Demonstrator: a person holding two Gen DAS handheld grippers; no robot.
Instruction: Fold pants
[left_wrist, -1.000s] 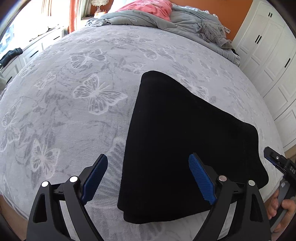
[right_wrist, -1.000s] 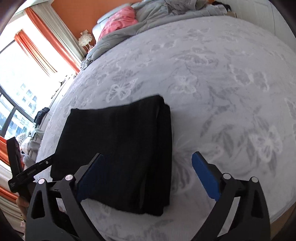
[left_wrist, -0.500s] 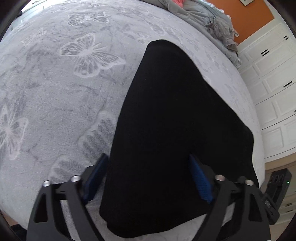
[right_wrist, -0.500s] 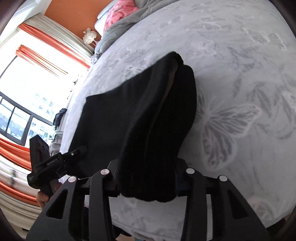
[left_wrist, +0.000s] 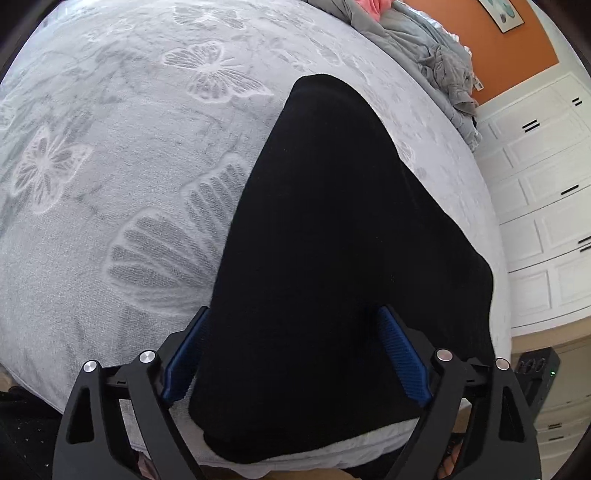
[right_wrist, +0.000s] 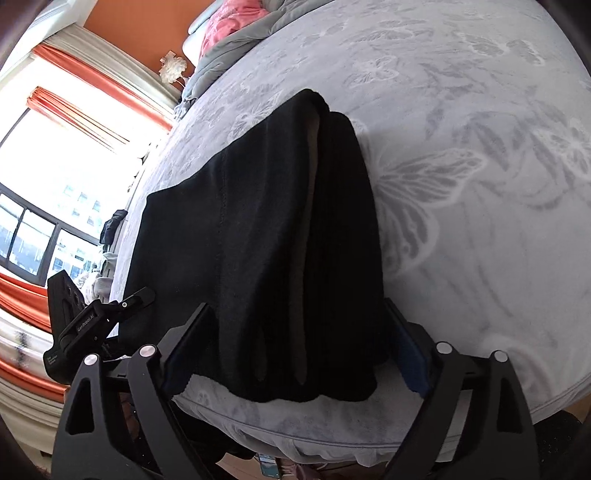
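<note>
Lying folded at the near edge of the bed (left_wrist: 110, 229), black pants (left_wrist: 332, 258) sit between both grippers' fingers. Left gripper (left_wrist: 295, 354) and right gripper (right_wrist: 295, 350) fingers just reopened, spread wide astride the fabric, pads not pinching it.

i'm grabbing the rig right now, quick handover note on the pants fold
Left gripper: open, jaws just reopened, pads astride the near edge of the pants, not pressing.
Right gripper: open, jaws also just reopened, astride the stacked folded edge at the pants' near right corner.
Pants: black, already folded into a compact layered rectangle, flat on the bed near its front edge.
Done: at least one fold, layers visible in the right wrist view.
Left: probably one more fold away from you, or just a tidy; nothing is held now.
</note>
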